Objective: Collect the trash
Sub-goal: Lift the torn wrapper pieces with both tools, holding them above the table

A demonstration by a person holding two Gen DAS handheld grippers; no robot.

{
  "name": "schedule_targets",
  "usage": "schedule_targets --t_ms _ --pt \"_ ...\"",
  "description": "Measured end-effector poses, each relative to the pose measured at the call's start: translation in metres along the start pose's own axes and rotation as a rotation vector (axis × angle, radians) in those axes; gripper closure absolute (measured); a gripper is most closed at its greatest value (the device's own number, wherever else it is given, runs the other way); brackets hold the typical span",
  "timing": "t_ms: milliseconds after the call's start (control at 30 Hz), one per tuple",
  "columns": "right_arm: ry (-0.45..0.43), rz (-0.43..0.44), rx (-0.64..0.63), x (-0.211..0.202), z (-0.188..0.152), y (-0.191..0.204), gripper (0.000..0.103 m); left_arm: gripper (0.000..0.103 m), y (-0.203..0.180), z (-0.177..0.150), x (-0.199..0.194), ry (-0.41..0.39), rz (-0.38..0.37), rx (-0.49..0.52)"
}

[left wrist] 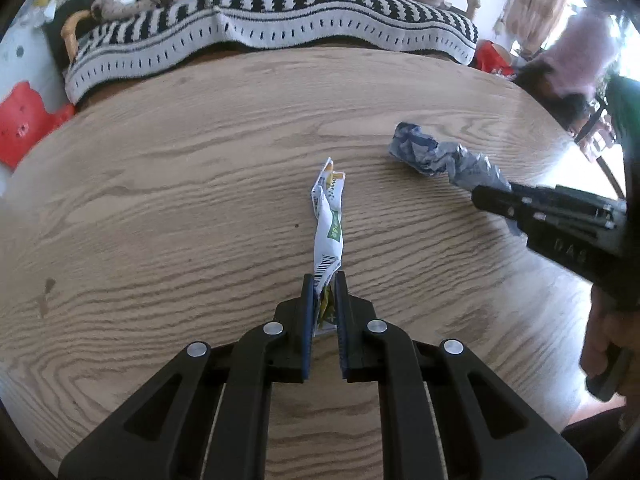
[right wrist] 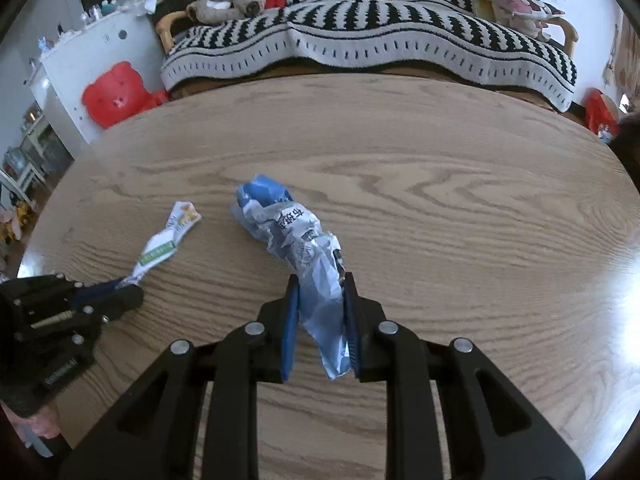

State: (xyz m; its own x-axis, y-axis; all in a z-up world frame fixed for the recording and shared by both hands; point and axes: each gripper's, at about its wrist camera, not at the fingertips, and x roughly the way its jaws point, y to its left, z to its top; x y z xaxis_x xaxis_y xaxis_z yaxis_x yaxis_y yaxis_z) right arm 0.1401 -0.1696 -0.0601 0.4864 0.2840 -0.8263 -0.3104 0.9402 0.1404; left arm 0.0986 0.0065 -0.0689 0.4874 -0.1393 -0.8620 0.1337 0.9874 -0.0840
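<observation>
My left gripper [left wrist: 324,280] and right gripper [right wrist: 322,280] side by side over wooden table [left wrist: 160,200], gap between them open. White wrapper [left wrist: 328,224] and blue wrapper [right wrist: 288,232] only obstacles on top. Far edge blocked by striped sofa [right wrist: 360,32]. Red stool [right wrist: 114,94] beyond left edge.

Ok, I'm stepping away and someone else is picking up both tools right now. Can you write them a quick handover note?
Left tool: shut on the near end of the twisted white-and-green wrapper; the rest of it lies on the wooden table.
Right tool: shut on the near end of the crumpled blue-and-white plastic bag, whose far end rests on the table.
Done: both pieces of trash are gripped.
Left: lift both and carry them to a bin. No bin shows in either view, so find it first. No other trash shows on the table.
</observation>
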Motion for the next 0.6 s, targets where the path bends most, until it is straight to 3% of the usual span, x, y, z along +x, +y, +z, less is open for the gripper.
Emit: schedule_targets --t_ms 233,600 --pt "0.051 -0.031 -0.004 0.0057 -0.0024 0.0014 0.082 0.094 -0.0066 -0.0031 -0.0006 0.016 0.06 0.038" --pt "0.047 -0.033 -0.017 0.0057 -0.0031 0.0052 0.082 0.094 -0.0086 -0.0049 -0.0011 0.001 0.081 0.038"
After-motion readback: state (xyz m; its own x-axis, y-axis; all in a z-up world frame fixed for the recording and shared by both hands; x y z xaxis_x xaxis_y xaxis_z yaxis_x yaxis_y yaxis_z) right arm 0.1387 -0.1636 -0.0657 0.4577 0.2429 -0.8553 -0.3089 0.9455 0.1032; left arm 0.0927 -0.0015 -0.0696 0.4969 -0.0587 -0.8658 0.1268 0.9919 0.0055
